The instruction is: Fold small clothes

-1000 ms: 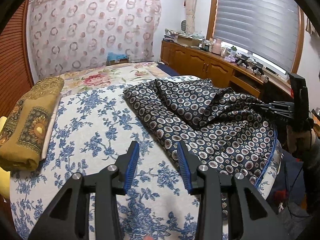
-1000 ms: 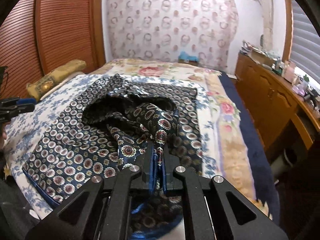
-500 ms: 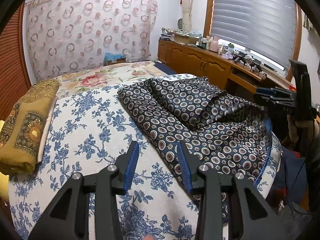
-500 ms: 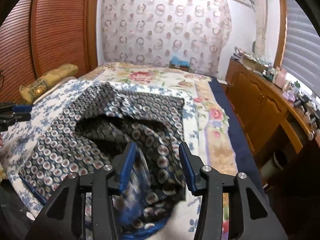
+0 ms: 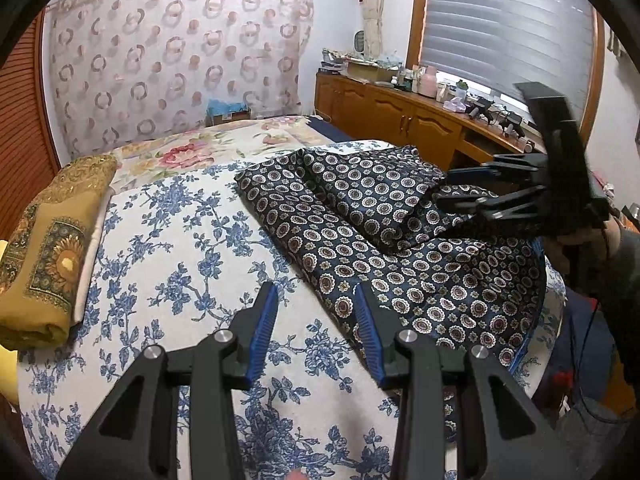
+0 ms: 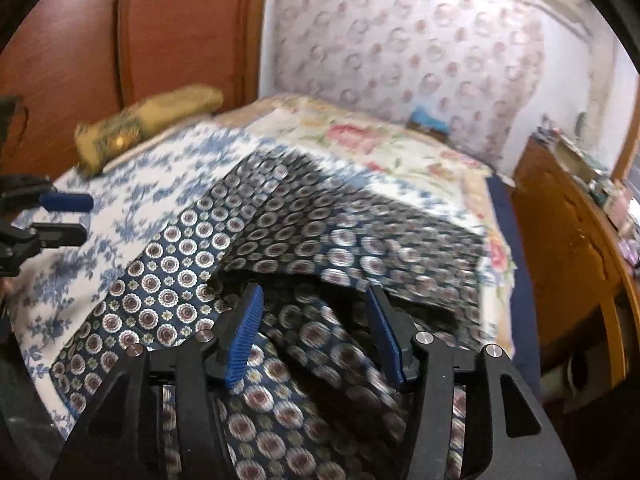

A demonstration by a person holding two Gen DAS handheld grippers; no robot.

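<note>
A dark navy garment with round medallion print (image 5: 380, 236) lies partly folded on the bed, with a raised fold across its far half; it also shows in the right wrist view (image 6: 320, 248). My left gripper (image 5: 316, 312) is open and empty, above the blue-flowered bedspread at the garment's near left edge. My right gripper (image 6: 314, 320) is open and empty, low over the garment's right side; it shows in the left wrist view (image 5: 460, 192) at the right. The left gripper shows at the far left of the right wrist view (image 6: 68, 216).
The bed has a blue-flowered white cover (image 5: 168, 240). A folded yellow patterned cloth (image 5: 52, 248) lies along its left side. A wooden cabinet with clutter (image 5: 400, 108) stands at the right under the blinds. A patterned curtain (image 5: 180, 60) hangs behind the bed.
My right gripper opened and let go of the garment, which dropped onto the bed as a fold. It then moved lower over the cloth. My left gripper stayed open, shifting slightly.
</note>
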